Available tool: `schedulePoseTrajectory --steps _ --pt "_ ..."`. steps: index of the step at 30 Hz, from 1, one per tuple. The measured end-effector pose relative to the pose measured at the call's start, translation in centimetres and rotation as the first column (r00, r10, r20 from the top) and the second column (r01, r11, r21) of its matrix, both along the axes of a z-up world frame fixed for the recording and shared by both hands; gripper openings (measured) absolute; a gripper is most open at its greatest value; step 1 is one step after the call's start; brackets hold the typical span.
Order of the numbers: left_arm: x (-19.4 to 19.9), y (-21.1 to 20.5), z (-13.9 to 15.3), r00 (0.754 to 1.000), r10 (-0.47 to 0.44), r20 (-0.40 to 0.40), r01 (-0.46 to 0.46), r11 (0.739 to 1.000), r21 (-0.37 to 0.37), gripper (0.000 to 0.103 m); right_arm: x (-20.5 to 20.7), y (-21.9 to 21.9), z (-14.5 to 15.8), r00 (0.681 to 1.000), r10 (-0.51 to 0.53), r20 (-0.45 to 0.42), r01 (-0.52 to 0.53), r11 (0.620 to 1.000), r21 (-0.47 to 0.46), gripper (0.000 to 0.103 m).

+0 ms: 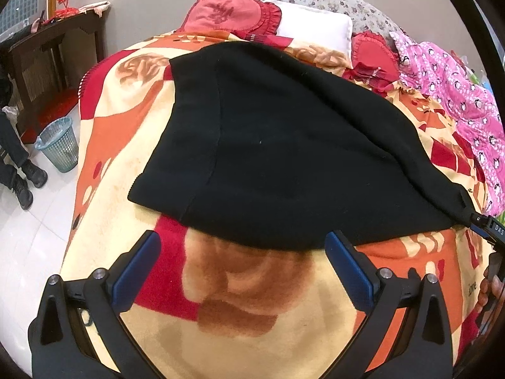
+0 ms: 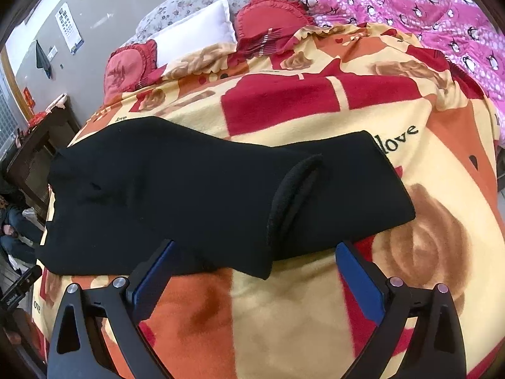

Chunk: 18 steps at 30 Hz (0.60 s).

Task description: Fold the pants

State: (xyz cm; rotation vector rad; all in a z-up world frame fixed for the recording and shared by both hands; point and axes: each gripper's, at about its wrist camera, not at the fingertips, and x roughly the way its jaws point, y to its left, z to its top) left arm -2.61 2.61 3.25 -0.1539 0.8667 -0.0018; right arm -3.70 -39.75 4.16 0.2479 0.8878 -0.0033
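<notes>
Black pants (image 1: 284, 145) lie folded flat on a bed's rose-patterned blanket (image 1: 240, 287). My left gripper (image 1: 243, 237) is open just short of their near edge, with nothing between its blue pads. In the right wrist view the pants (image 2: 189, 195) stretch from left to right, with a raised fold near the middle. My right gripper (image 2: 257, 245) is open wide, and the pants' near edge lies between its fingertips, ungripped. The right gripper's body (image 1: 487, 225) also shows at the right edge, beside a corner of the pants.
Red heart cushions (image 1: 227, 12), a white pillow (image 1: 315, 28) and a pink penguin quilt (image 1: 457, 94) crowd the head and right side of the bed. On the floor to the left stand a mesh wastebasket (image 1: 58, 148), dark wooden furniture (image 1: 47, 60) and a person's legs and shoes (image 1: 22, 170).
</notes>
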Motion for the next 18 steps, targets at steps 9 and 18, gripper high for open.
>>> schedulePoseTrajectory --steps 9,18 --pt "-0.06 -0.50 0.39 1.000 -0.009 0.010 0.009 1.000 0.007 0.103 -0.32 0.30 0.68 1.000 0.010 0.013 -0.010 1.000 -0.023 0.100" --pt "-0.05 -0.59 0.55 1.000 -0.007 0.013 0.007 1.000 0.010 0.103 -0.15 0.68 0.45 1.000 0.017 0.003 -0.017 1.000 -0.011 0.100"
